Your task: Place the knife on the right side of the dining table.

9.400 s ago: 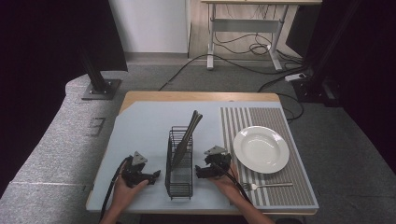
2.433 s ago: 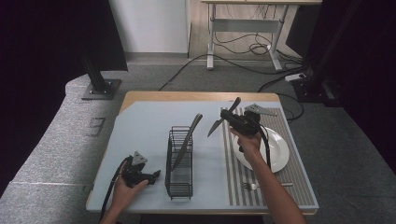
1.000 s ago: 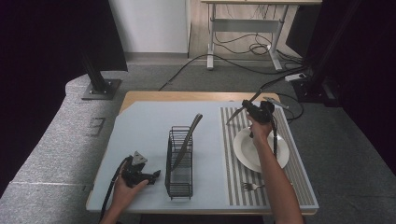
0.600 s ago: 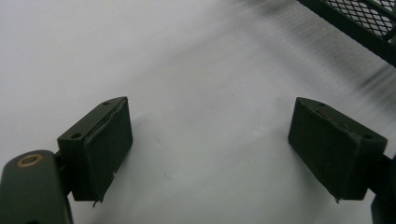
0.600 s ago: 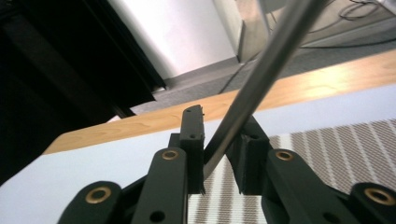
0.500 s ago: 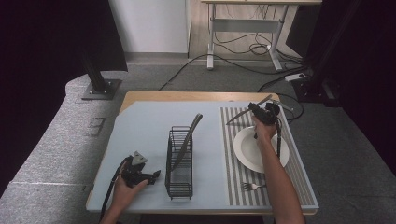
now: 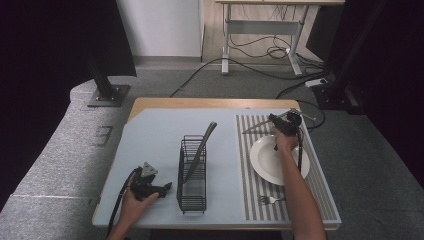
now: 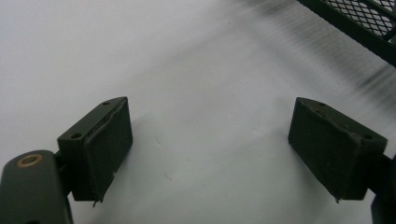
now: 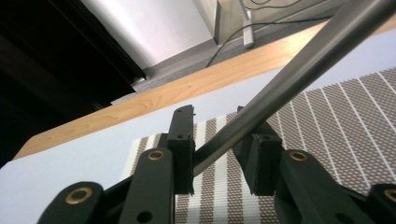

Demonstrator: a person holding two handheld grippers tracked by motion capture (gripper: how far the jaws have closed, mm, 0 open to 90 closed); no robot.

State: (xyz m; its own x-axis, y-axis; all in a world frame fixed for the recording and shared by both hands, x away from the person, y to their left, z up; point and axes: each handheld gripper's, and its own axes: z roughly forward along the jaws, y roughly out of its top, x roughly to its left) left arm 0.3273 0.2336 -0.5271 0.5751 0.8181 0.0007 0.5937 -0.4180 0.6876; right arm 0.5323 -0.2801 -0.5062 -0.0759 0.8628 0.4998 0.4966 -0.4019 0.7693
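A steel table knife (image 7: 256, 128) lies low across the far end of the striped placemat (image 7: 252, 172). My right gripper (image 7: 278, 125) is around its handle (image 9: 299, 74). The jaws have just been opening: the handle leans on one pad (image 9: 186, 154) and a gap shows at the other, so the grip is loose. A white plate (image 7: 267, 162) sits on the mat just near of that hand. My left gripper (image 7: 164, 188) rests on the table at the front left, open, with bare tabletop between its pads (image 8: 109, 144).
A black wire rack (image 7: 192, 175) stands mid-table with a dark utensil (image 7: 204, 142) leaning out of it; its mesh (image 8: 369, 21) shows close to the left gripper. A fork (image 7: 270, 200) lies at the mat's near end. The table's wooden far edge (image 9: 140, 105) is close behind the knife.
The right hand has sunk and shifted slightly right, bringing the knife down to the mat's far end. Its jaws have parted. The left hand has stayed put.
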